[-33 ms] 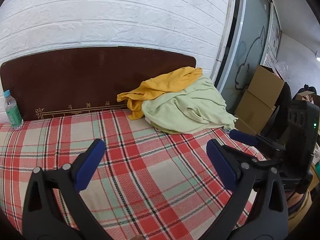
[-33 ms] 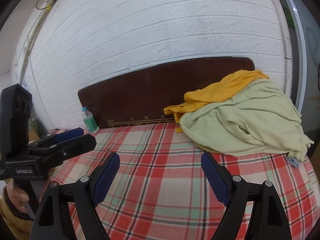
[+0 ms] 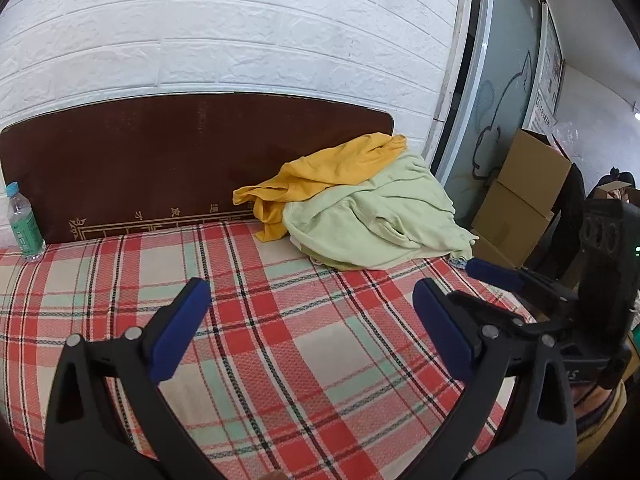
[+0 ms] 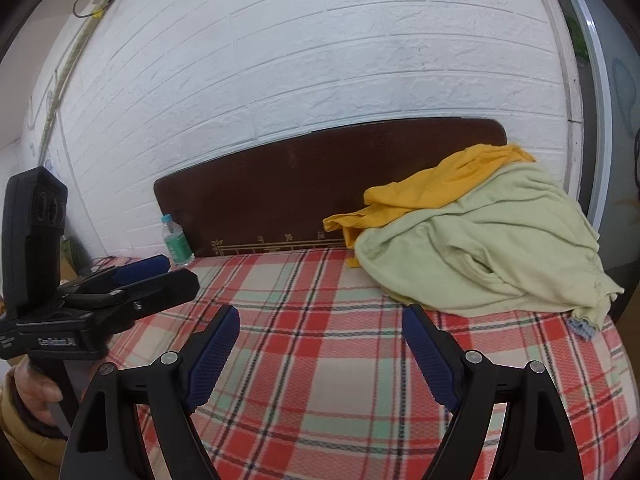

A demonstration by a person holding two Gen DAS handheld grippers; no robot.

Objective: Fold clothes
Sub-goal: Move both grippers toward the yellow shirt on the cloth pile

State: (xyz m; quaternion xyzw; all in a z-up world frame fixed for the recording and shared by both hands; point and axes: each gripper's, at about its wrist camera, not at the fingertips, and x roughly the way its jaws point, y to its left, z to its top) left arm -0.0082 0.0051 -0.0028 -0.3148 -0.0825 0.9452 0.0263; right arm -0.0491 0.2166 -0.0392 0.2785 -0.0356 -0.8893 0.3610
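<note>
The landmark is the dark brown headboard [image 3: 192, 160], which stands against the white brick wall [image 3: 224, 28].

Clothes: a pale green garment [image 3: 372, 220] lies crumpled in a heap on the red plaid bed cover [image 3: 304, 344], at the right end of the headboard. A yellow garment [image 3: 320, 176] lies bunched just behind it, partly on top of it and touching the headboard. Neither garment is folded.

Left gripper [image 3: 310, 326]: jaws spread wide, nothing between the blue pads [image 3: 180, 332]. It hangs above the bed cover in front of the headboard's middle, well apart from the clothes.

Right gripper [image 4: 320, 354]: jaws likewise spread wide and empty. It hangs above the bed cover in front of the headboard's right half, near the green garment but not touching it.

Other items: a plastic water bottle [image 3: 24, 222] stands upright at the left end of the headboard. Cardboard boxes [image 3: 516, 200] are stacked beyond its right end.
</note>
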